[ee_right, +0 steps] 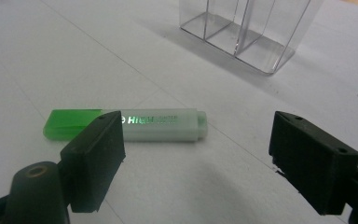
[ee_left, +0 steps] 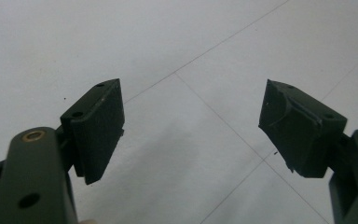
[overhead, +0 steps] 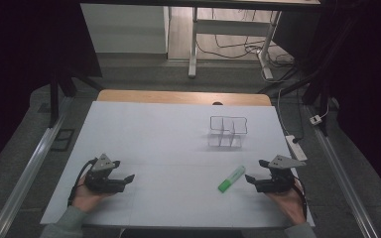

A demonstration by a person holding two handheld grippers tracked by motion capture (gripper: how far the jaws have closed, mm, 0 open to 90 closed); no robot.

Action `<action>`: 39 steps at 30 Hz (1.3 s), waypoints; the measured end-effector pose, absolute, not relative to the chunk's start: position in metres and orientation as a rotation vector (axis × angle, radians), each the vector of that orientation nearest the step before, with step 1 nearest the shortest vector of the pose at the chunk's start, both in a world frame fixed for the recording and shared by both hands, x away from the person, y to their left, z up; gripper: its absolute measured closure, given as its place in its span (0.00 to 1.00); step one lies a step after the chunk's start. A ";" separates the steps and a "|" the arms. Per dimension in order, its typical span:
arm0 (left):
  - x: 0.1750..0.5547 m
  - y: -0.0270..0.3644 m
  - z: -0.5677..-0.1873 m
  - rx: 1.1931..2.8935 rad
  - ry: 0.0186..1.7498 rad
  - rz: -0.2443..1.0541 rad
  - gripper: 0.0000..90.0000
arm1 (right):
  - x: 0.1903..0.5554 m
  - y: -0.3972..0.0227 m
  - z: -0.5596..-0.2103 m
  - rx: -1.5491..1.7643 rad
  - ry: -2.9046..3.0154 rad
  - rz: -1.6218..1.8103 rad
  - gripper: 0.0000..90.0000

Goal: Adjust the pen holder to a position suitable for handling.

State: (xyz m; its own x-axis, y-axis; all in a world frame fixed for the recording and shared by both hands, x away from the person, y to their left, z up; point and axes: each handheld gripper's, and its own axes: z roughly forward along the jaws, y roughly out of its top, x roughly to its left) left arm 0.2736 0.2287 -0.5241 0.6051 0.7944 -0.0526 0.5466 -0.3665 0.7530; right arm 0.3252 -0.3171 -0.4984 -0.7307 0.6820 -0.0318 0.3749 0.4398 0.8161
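Right gripper [overhead: 252,179] rests low on the white table sheet [overhead: 168,144] near the right front corner, held in the person's right hand [overhead: 288,202]; we note its jaws spread wide with nothing between them, and in the right gripper view the same gap [ee_right: 196,154] shows bare sheet. Green highlighter [overhead: 231,179] lies flat on the sheet just beside the right gripper's tips, apart from them, its green cap end toward the person and its pale barrel angled away toward the clear organizer. In the right gripper view the highlighter [ee_right: 126,125] lies crosswise just beyond the jaws, cap to the left. Clear plastic organizer [overhead: 227,131], divided into compartments, stands upright farther back on the sheet, well apart from the highlighter. Left gripper [overhead: 129,177] sits on the sheet at the left front, in the left hand [overhead: 87,197], jaws likewise wide apart and gripping nothing; its own view [ee_left: 191,121] shows only plain sheet between them.
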 end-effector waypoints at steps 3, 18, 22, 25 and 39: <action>0.273 0.229 -0.524 2.066 1.053 0.411 0.25 | 0.325 -0.317 -0.498 0.899 2.349 1.186 0.22; 0.274 0.228 -0.523 2.073 1.044 0.405 0.25 | 0.327 -0.315 -0.498 0.901 2.351 1.164 0.24; 0.274 0.228 -0.523 2.073 1.043 0.405 0.25 | 0.328 -0.313 -0.496 0.902 2.355 1.166 0.24; 0.274 0.227 -0.523 2.076 1.043 0.406 0.25 | 0.330 -0.311 -0.493 0.898 2.350 1.177 0.25; 0.275 0.226 -0.523 2.080 1.044 0.407 0.25 | 0.346 -0.302 -0.480 0.921 2.338 1.185 0.26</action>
